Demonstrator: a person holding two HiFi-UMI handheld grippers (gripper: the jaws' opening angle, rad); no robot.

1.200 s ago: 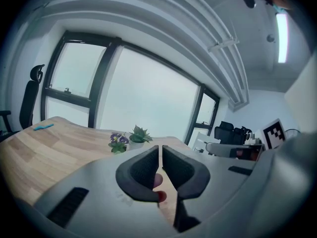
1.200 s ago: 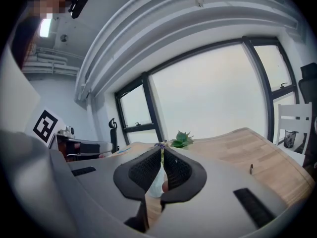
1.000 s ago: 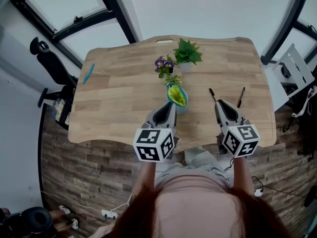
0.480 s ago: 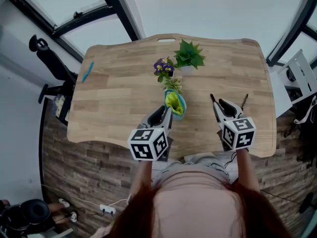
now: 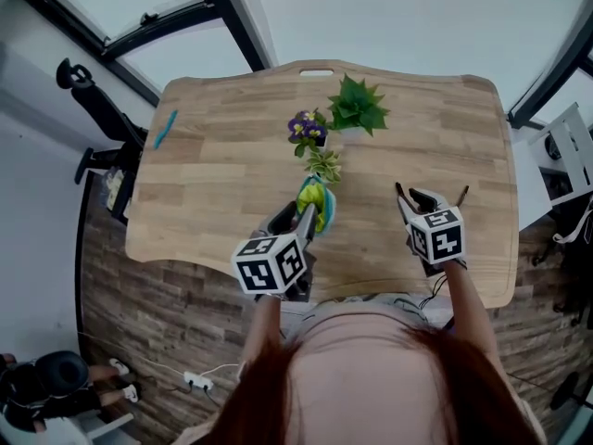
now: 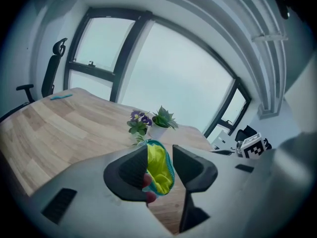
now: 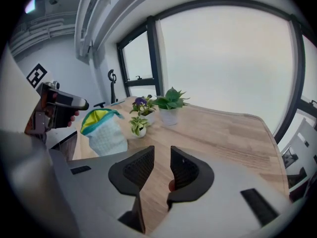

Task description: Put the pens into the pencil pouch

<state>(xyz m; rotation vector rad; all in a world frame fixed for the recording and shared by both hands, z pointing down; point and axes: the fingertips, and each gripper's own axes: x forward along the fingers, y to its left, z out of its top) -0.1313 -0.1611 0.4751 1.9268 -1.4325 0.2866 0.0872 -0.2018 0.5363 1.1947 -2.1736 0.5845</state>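
The teal pencil pouch (image 5: 315, 200) with yellow lining stands upright, mouth open, near the table's middle front. My left gripper (image 5: 301, 215) is right at its near side; in the left gripper view the pouch (image 6: 159, 168) shows between the jaws (image 6: 158, 150), which are opening and do not press on it. My right gripper (image 5: 422, 197) hovers low over the table at the right, its jaws (image 7: 162, 150) opening with only bare wood between them. Two black pens (image 5: 399, 191) (image 5: 461, 195) lie either side of it. A blue pen (image 5: 165, 129) lies at the far left.
Three small potted plants stand behind the pouch: purple flowers (image 5: 306, 126), a leafy green one (image 5: 357, 106) and a tiny one (image 5: 322, 163). The wooden table (image 5: 222, 184) ends just below the grippers. A black chair (image 5: 88, 100) stands off its left side.
Both grippers came down and forward toward the table, and their jaws went from shut to open. The left one closed in on the pouch, the right one on the black pens.
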